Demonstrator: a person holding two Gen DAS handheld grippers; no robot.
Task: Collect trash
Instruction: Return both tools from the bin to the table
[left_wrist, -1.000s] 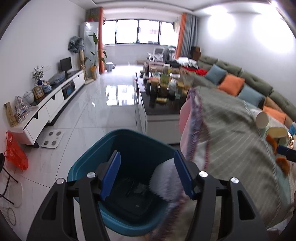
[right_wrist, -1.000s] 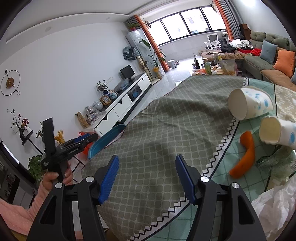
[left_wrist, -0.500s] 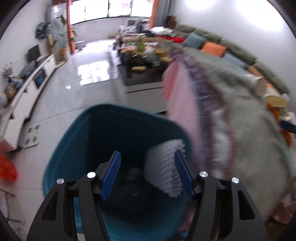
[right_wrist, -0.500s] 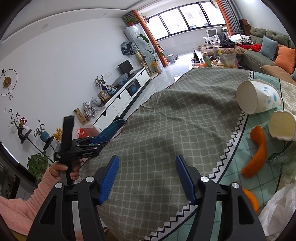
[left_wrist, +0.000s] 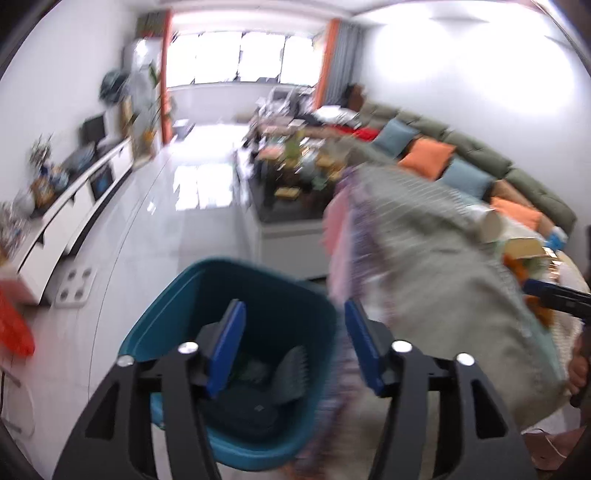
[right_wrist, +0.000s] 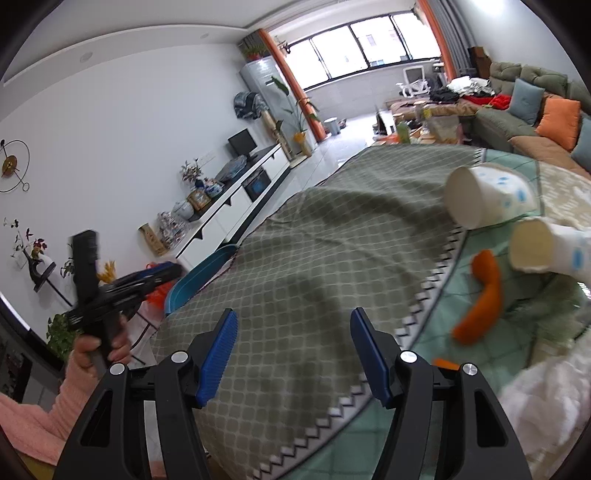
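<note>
The left gripper (left_wrist: 293, 341) hangs over the teal bin (left_wrist: 173, 314), its blue fingers spread wide with nothing between them. Straight below and ahead of those fingers, inside the bin, a white foam net (left_wrist: 291, 373) lies against the right inner wall, with some darker scraps beside it that are too blurred to name. To the right of the left gripper, the edge of the grey checked tablecloth (left_wrist: 436, 280) drapes down close to the bin's rim; the whole left view is smeared by motion.

The right gripper (right_wrist: 293, 354) is above the table, its fingers just as wide apart and holding nothing. Directly under and ahead of it lies the same tablecloth (right_wrist: 332, 236). Ahead and to its right, two paper cups lie on their sides with their mouths turned toward the gripper: the farther cup (right_wrist: 487, 201) rests at the cloth's zigzag border, the nearer cup (right_wrist: 546, 247) on the green tiled cover just beyond it. An orange peel (right_wrist: 484, 295) curls just left of the nearer cup, and a white plastic bag (right_wrist: 543, 410) sits at the gripper's near right. Far to its left, the other hand (right_wrist: 101, 345) grips the left tool beside the bin (right_wrist: 201, 277).
</note>
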